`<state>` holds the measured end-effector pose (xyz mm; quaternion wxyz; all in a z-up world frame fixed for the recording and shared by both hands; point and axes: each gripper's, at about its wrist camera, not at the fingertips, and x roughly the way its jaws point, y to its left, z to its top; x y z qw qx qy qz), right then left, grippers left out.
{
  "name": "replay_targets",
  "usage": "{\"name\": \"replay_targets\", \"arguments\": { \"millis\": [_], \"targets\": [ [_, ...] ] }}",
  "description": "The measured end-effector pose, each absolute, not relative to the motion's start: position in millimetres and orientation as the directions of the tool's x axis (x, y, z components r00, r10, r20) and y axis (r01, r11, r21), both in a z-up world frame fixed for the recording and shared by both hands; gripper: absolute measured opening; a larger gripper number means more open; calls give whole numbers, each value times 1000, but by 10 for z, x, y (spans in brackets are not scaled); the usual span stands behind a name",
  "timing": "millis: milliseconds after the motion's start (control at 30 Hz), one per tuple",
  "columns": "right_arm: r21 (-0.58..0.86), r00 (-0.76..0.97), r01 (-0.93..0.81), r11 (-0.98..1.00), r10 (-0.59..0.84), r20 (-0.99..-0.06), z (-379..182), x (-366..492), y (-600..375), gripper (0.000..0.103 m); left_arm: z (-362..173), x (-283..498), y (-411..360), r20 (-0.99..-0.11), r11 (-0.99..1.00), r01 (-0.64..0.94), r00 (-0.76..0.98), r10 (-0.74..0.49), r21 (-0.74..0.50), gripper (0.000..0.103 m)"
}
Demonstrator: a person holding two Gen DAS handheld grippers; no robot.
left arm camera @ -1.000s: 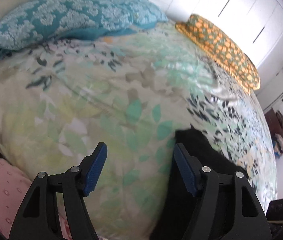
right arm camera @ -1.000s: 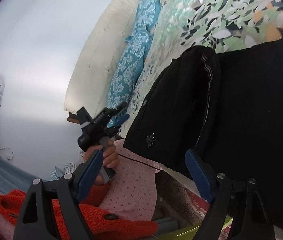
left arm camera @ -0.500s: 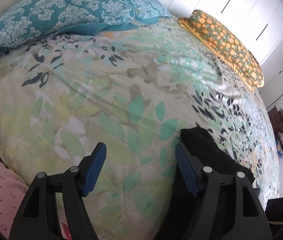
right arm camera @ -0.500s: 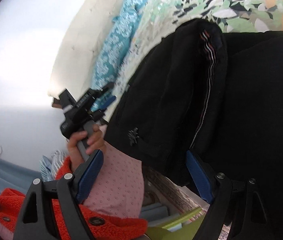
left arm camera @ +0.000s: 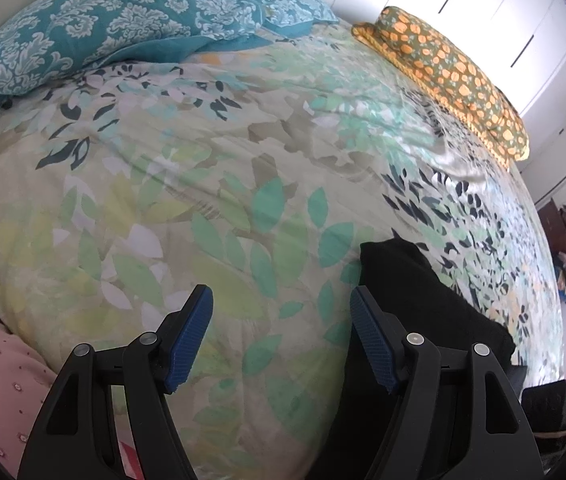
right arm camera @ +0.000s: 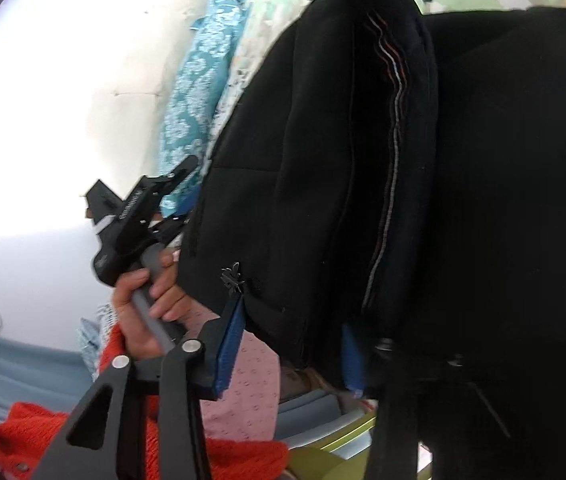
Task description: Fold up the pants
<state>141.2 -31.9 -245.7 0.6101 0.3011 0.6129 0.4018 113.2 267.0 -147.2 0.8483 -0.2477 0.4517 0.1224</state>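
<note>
One pair of black pants [left arm camera: 423,304], two teal pillows [left arm camera: 95,36], one orange-patterned pillow [left arm camera: 451,76], one leaf-print bed [left arm camera: 187,184], and two grippers: left gripper [left arm camera: 281,340], right gripper [right arm camera: 291,344].

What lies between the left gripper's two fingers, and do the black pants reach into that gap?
In the left wrist view, only leaf-print bedspread shows between the left gripper fingers; the black pants lie beyond its right finger.

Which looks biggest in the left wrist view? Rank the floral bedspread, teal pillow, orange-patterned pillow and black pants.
1. Floral bedspread, filling most of the view.
2. Teal pillow.
3. Orange-patterned pillow and black pants: unsure, since the pants lie nearer and the left claw partly hides them.
</note>
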Motion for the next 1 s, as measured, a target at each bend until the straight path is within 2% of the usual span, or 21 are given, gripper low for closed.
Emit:
{"name": "replay_targets", "arguments": {
  "millis": [100,300,467,600,767,1000],
  "targets": [
    [844,-46,-147,516,849,-527,-2340,1386,-300,25,-1474,1137,2662,-830,852,-429,558,-12,-301,73],
    [814,52,-285,506,856,-514,-1592,1361,-399,22,-1505,1126,2728,-832,833,-451,555,-20,-321,73],
    [722,127,-427,545,826,-549,-881,1337,-541,21,-1497,1127,2721,-830,836,-446,557,-22,-321,73],
    [669,163,-473,574,803,-574,-540,1301,-742,21,-1451,1112,2676,-823,853,-419,568,-21,-311,73],
    [631,220,-459,626,768,-601,-452,1201,-1092,21,-1421,1110,2642,-819,862,-400,573,-30,-312,73],
    [652,259,-333,681,731,-631,-772,1108,-1718,21,-1394,1093,2555,-817,876,-371,574,-45,-309,73]
  ]
}}
